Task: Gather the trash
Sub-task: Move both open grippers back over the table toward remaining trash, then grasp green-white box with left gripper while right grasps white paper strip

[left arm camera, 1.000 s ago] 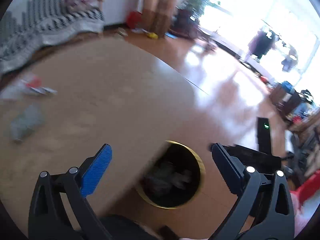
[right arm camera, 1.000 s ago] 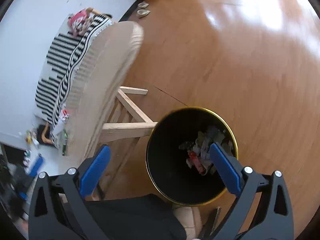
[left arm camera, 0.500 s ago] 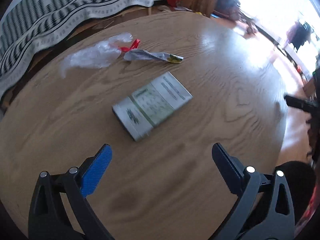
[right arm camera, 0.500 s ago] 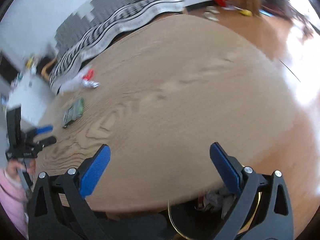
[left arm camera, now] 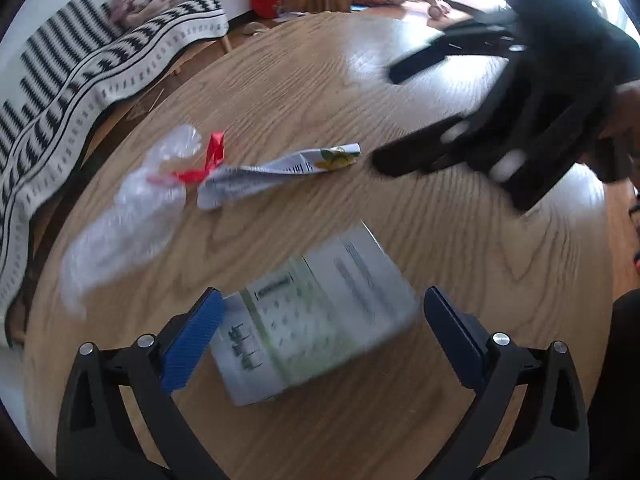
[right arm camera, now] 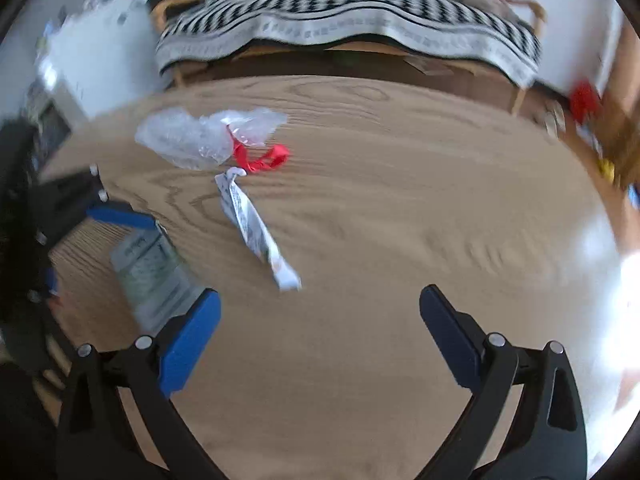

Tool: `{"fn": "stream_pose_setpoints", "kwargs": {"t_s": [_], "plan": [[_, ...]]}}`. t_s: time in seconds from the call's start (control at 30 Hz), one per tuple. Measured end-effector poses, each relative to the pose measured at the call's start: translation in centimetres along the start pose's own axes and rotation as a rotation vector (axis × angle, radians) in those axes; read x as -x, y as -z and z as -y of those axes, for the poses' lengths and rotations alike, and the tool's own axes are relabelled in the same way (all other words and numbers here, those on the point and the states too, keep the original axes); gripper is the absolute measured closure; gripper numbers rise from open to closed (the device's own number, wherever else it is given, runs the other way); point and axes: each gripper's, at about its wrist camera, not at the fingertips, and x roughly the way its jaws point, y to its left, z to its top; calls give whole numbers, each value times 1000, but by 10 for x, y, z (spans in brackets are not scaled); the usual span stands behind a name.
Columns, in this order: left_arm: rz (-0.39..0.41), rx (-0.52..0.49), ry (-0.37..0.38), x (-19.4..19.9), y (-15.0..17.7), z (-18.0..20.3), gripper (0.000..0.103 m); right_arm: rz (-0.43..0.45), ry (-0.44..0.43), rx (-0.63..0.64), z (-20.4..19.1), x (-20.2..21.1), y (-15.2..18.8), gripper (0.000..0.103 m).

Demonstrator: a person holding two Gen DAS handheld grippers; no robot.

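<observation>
Since half a second ago, the left claw (left arm camera: 318,330) is closing in on the flat box (left arm camera: 316,320): the box, then near mid-frame, is now sitting between the two fingers at 6 o'clock in the left wrist view. The right claw (right arm camera: 320,332), then over bare wood beside the bin, is now facing the litter, and is appearing blurred at 2 o'clock in the left view.

Left claw: fingers standing wide apart, gripping nothing; the blue left pad (left arm camera: 192,344) is lying just beside the box's corner, contact not determinable through blur. Right claw: fingers wide apart, holding nothing, hovering over bare surface (right arm camera: 400,208).

The box is resting on the surface. The crumpled white wrapper (right arm camera: 256,230) is lying at 12 o'clock from the right claw, with the clear plastic bag (right arm camera: 200,138) and its red ribbon (right arm camera: 262,158) beyond it.
</observation>
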Motion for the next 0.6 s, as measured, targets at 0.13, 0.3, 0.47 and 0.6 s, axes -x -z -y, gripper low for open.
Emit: {"fn": "stream_pose_setpoints", "kwargs": {"t_s": [0.13, 0.3, 0.47, 0.6], "plan": [[-16, -69, 16, -1, -6, -5, 6, -12, 31, 77, -10, -19, -17, 7], [-30, -68, 38, 3, -4, -20, 6, -32, 54, 98, -11, -40, -23, 7], [-69, -153, 74, 2, -3, -26, 6, -24, 7, 68, -1, -47, -24, 5], [-118, -198, 122, -3, -4, -21, 6, -26, 5, 70, -2, -47, -26, 5]]}}
